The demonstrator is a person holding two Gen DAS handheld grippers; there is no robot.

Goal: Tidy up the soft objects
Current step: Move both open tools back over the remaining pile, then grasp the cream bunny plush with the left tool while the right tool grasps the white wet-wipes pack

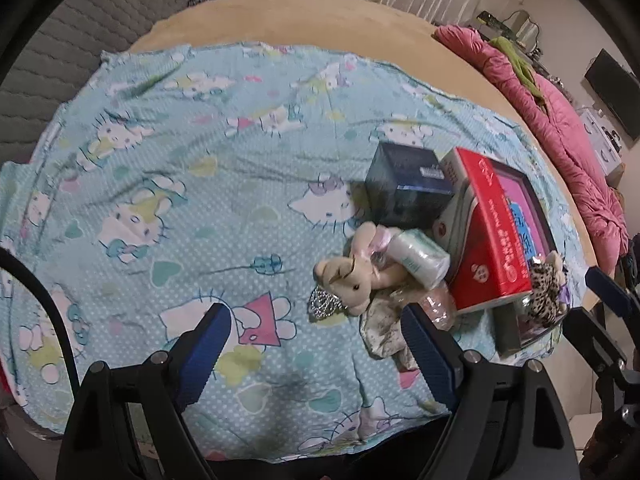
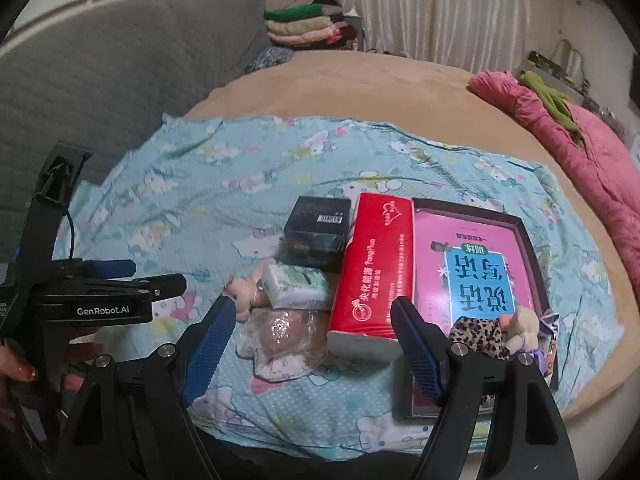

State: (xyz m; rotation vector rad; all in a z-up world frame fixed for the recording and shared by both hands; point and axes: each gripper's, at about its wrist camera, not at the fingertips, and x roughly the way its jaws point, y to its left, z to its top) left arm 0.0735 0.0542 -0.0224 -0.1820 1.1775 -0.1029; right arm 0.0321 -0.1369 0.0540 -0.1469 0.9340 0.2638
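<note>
**Grippers poised over a crowded bedspread**

Jaws wide and empty on both tools: the left gripper (image 1: 316,344) hangs above the patterned sheet (image 1: 200,160) with nothing between its blue pads, and the right gripper (image 2: 314,340) is equally spread, holding nothing. Just ahead of the left gripper's right finger lies a crumpled floral cloth (image 1: 380,328), with a plastic-wrapped soft bundle (image 2: 284,332) (contents hard to make out) lying on it. Just beyond sits a small beige plush animal (image 1: 352,276), resting against a wrapped tissue pack (image 1: 420,258). Between the right gripper's fingers, a little ahead, stands the red tissue box (image 2: 372,272); off its right fingertip a leopard-print plush (image 2: 480,332) lies on the edge of a dark tray (image 2: 532,248) holding a pink book (image 2: 476,256). Farther still is a dark blue box (image 1: 404,184), then bare tan bedding (image 1: 320,16) and a pink quilt (image 1: 560,128).

The soft items are packed tightly among hard boxes, so a closing grip could easily catch the cloth or the beaded chain (image 1: 324,304) beside the beige plush and drag neighbours along. The slick wrapping may also slip from the pads, and the two tools, working close together, could knock into each other.
</note>
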